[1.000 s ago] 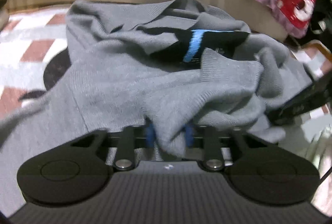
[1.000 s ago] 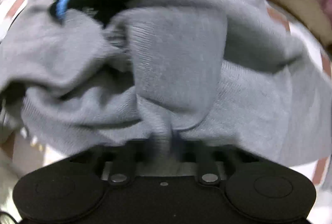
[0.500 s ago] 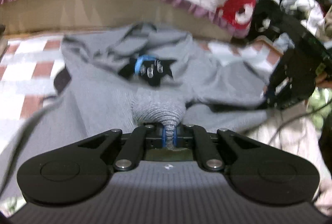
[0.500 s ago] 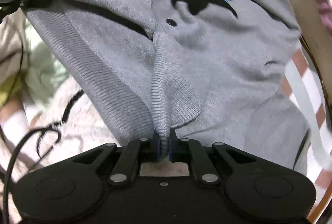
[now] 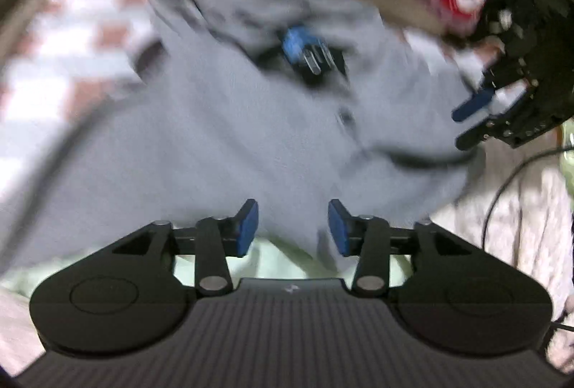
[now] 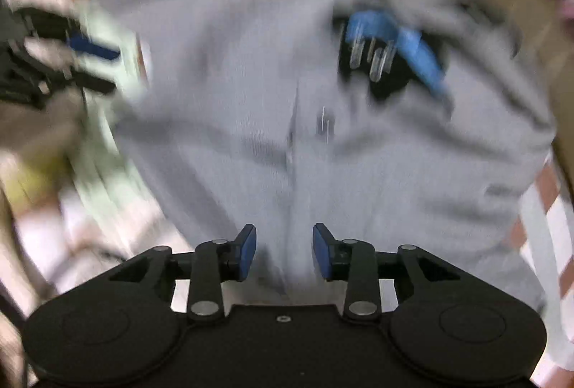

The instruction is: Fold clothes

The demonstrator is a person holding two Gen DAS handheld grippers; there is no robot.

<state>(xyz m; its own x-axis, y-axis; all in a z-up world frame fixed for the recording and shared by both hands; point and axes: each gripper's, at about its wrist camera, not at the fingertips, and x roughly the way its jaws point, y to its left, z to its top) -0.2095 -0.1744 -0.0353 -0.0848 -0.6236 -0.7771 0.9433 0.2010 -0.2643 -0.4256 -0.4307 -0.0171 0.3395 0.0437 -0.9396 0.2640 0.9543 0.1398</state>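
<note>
Both the left gripper (image 5: 292, 226) and the right gripper (image 6: 283, 251) have just let go, jaws now apart and empty, leaving the grey sweater (image 5: 222, 144) spread on the checked bedding (image 5: 71, 29), ready for its first fold

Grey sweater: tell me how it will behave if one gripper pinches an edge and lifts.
The grey sweater lies in soft creases, so it will probably sag and drape rather than hold shape. Its knit fabric looks thick, so it is likely fairly heavy for a single pinch by the right gripper. Lifted by one edge, it would probably bunch around the cat patch.
</note>
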